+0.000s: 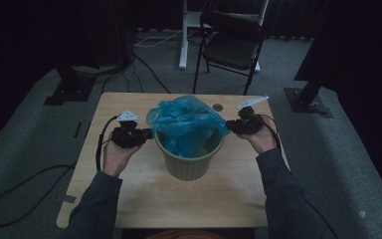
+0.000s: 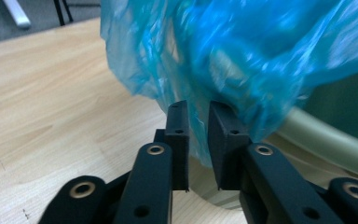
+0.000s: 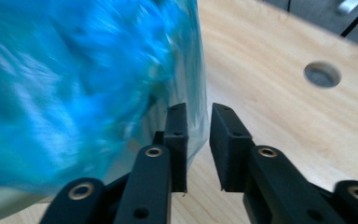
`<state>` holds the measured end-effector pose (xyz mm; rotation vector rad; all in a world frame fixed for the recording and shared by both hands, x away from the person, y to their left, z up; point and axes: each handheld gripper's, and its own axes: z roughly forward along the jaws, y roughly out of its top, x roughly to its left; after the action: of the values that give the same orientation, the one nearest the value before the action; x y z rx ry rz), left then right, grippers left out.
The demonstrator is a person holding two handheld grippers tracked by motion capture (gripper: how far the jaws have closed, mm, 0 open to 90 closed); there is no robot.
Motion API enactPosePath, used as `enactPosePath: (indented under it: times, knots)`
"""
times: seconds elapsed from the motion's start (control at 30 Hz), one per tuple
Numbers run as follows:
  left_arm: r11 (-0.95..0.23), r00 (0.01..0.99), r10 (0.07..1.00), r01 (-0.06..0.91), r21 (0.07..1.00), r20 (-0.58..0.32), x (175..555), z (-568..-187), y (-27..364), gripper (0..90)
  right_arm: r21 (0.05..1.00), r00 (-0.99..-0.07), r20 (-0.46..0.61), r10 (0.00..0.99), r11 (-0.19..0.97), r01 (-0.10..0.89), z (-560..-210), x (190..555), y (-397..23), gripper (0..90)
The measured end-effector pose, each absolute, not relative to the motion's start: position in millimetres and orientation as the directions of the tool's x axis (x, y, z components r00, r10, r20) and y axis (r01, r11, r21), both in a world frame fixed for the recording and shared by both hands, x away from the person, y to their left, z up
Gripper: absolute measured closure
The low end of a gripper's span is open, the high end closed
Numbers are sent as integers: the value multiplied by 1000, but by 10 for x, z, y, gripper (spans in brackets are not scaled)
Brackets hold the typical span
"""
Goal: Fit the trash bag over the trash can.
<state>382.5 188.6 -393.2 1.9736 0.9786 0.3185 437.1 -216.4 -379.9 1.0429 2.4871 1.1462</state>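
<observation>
Beside the bin (image 1: pixel 189 159), both claws gape slightly around the bag (image 1: pixel 186 119).

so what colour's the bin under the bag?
Pale green bin, best in the high view.

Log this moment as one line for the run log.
scene: blue bag in green bin on table | left gripper: open, bag film between fingers | right gripper: open, at bag edge
</observation>
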Motion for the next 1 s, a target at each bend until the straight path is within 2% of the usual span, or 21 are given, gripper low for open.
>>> enactPosePath:
  times: [0.2, 0.47, 0.73, 1.0]
  knots:
    - [-256, 648, 744, 503, 826, -164, 3728, -3855, 1972, 697, 789, -731, 84, 678, 403, 464, -3619, 4264, -2203, 722]
    - [-262, 686, 707, 479, 838, -171, 3617, -3844, 1961, 643, 797, -751, 124, 649, 386, 465, -3619, 4215, -2198, 713]
    - [-263, 714, 674, 473, 841, -191, 3513, -3883, 1959, 654, 799, -776, 166, 609, 378, 468, -3652, 4103, -2267, 716]
    - [-284, 738, 650, 459, 842, -183, 3413, -3908, 1924, 754, 792, -804, 193, 562, 394, 466, -3677, 3957, -2292, 744]
